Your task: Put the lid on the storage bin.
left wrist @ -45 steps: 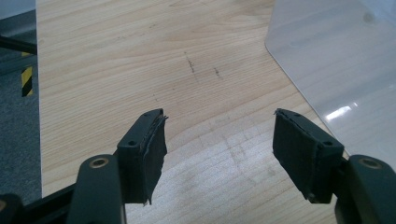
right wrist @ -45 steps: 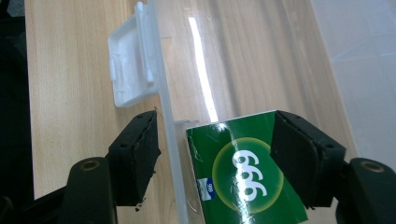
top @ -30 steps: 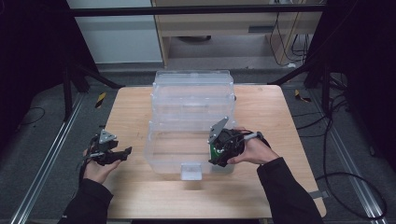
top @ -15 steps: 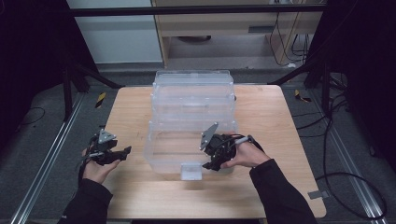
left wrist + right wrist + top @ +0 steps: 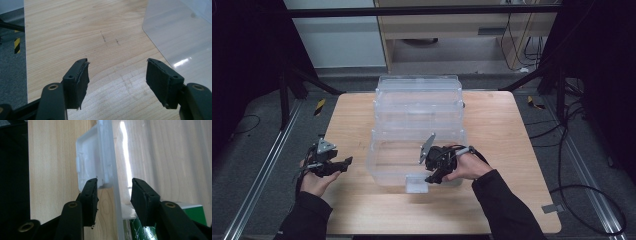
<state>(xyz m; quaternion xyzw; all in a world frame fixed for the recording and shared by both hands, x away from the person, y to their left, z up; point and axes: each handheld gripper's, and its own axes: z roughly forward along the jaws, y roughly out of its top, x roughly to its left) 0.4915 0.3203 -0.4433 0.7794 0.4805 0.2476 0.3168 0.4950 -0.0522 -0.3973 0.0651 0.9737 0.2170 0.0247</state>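
at the clear bin's [image 5: 417, 150] front wall, the right claw [image 5: 113, 192] has been closing, half-open astride latch [image 5: 91, 167] and rim; the left claw [image 5: 117, 75] hangs wide open, empty.

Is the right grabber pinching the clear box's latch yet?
Cannot tell. In the right gripper view the right gripper straddles the clear box front wall beside its latch; one jaw meets the latch edge, with no plain gap.

A wooden table [image 5: 512, 140] stands on a grey floor [image 5: 257, 150]; a pale cabinet [image 5: 452, 30] is behind it; black cables [image 5: 582, 190] lie at its right; yellow-black tape [image 5: 319, 106] marks the floor at its left.
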